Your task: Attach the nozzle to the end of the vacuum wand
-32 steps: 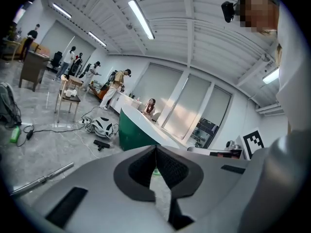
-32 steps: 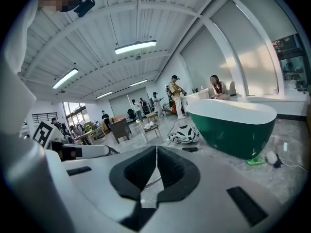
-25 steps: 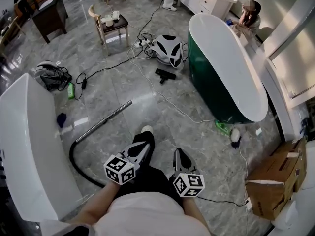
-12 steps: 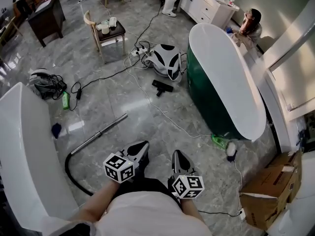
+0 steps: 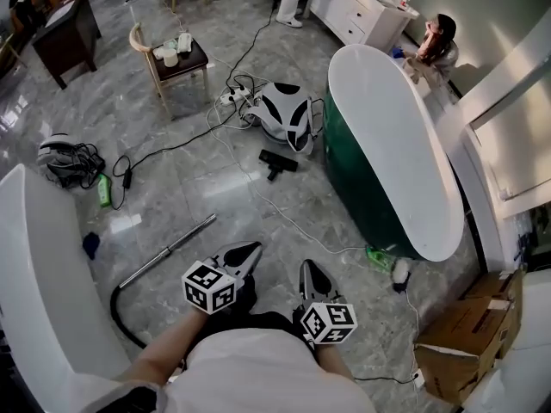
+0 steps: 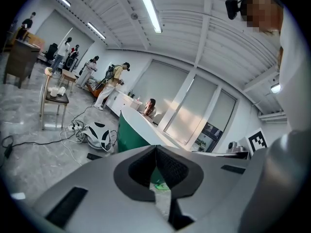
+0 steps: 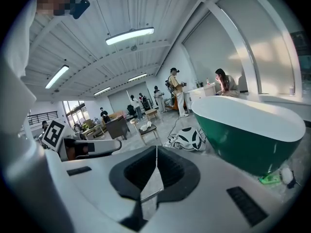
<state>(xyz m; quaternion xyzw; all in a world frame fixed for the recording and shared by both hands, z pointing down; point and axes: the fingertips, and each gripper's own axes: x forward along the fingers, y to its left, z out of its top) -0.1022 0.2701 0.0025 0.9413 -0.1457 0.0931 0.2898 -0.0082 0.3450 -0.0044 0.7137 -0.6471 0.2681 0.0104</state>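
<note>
The metal vacuum wand [image 5: 169, 250] lies on the grey marble floor, joined at its near end to a black hose [image 5: 119, 314]. The black nozzle [image 5: 278, 163] lies apart from it, farther off, near the white and black vacuum body [image 5: 284, 108]. In the left gripper view the nozzle [image 6: 95, 156] is a small dark shape in front of the vacuum body [image 6: 98, 134]. My left gripper [image 5: 254, 249] and right gripper [image 5: 306, 268] are held side by side above the floor, both shut and empty. The left gripper [image 6: 156, 147] and right gripper [image 7: 156, 149] jaws meet with nothing between them.
A green bathtub with a white rim [image 5: 392, 149] stands at the right, a white tub [image 5: 39, 265] at the left. Cables run across the floor [image 5: 258, 188]. A chair with cups [image 5: 172, 57], a cardboard box [image 5: 465, 334] and several people farther off are also here.
The whole scene has slid toward me and to the left: wand, nozzle and vacuum body sit nearer. Both grippers travel forward together and stay shut.
</note>
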